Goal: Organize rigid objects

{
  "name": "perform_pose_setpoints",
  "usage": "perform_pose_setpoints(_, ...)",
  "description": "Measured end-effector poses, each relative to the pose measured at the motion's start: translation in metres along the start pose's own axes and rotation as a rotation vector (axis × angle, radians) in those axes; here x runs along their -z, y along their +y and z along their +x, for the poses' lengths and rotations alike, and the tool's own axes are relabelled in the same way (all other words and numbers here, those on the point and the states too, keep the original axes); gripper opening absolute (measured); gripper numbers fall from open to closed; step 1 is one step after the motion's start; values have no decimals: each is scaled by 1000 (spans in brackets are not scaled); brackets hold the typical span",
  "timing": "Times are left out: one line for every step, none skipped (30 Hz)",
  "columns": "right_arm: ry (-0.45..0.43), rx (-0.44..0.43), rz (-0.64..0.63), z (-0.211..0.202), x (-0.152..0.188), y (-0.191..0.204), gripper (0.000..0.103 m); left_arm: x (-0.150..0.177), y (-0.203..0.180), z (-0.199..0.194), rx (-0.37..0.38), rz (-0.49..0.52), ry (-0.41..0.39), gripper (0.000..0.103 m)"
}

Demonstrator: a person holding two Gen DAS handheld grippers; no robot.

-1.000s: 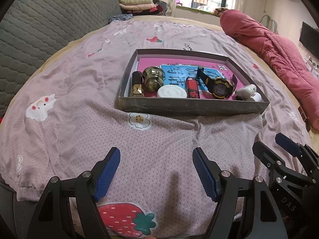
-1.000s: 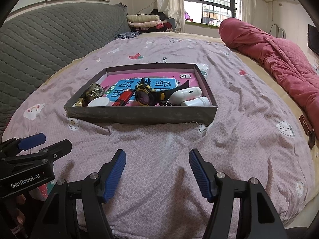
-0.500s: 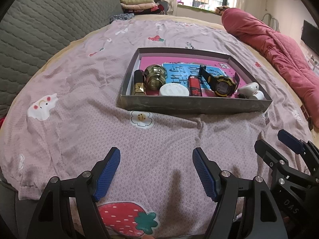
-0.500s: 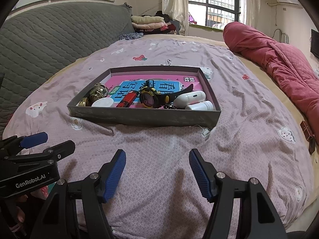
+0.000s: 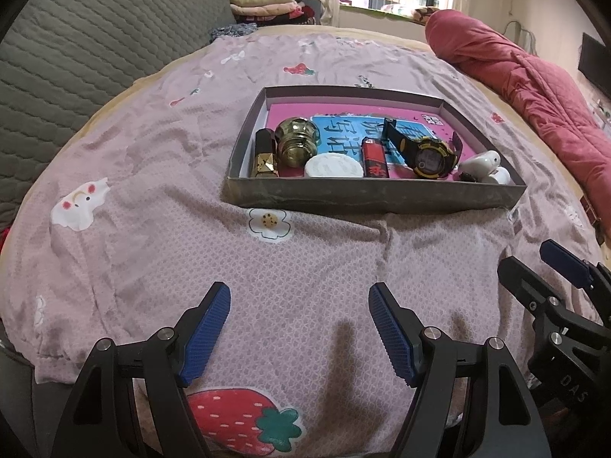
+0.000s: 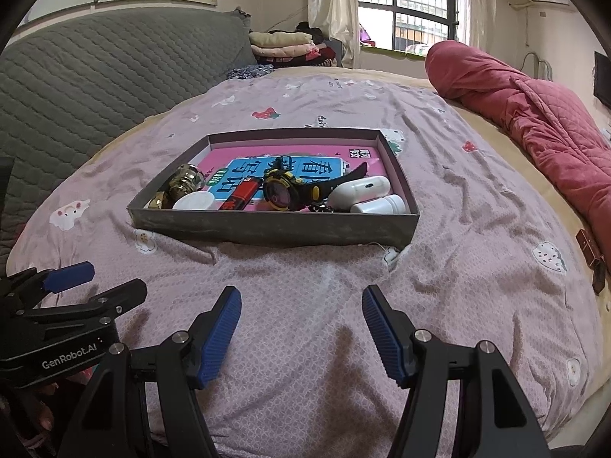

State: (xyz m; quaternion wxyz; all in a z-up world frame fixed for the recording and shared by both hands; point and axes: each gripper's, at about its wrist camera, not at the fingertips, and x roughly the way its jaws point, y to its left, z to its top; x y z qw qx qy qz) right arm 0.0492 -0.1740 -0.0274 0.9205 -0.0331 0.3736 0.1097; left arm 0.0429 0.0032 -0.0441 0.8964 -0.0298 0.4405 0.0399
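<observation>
— Big bed (image 5: pixel 160 160), mauve sheet, grey headboard (image 6: pixel 95 87), red quilt (image 6: pixel 534 122) by the window. What are the hands doing?

— Both hover low over the sheet, short of the grey tray (image 5: pixel 374 194). Left gripper (image 5: pixel 299 328) fingers spread wide, holding nothing; right gripper (image 6: pixel 301 326) the same.

— And in the tray?

— Watch (image 5: pixel 429 154), red lighter (image 5: pixel 374 156), white jar (image 5: pixel 333 166), gold knob (image 5: pixel 297 141). Only the right view shows the white bottle (image 6: pixel 378 204) whole.
</observation>
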Motion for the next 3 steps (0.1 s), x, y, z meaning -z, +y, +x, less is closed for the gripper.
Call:
perform_pose_setpoints(-1,-1,1,0,0,0,65,0,0,1,10,0,2,76)
perform_pose_setpoints(-1,-3,2,0,0,-1,65,-1,1,0,16,-3,-1,76)
perform_pose_setpoints(-1,-3,3,0,0,-1,65,-2,1,0,18,-6,-5,76)
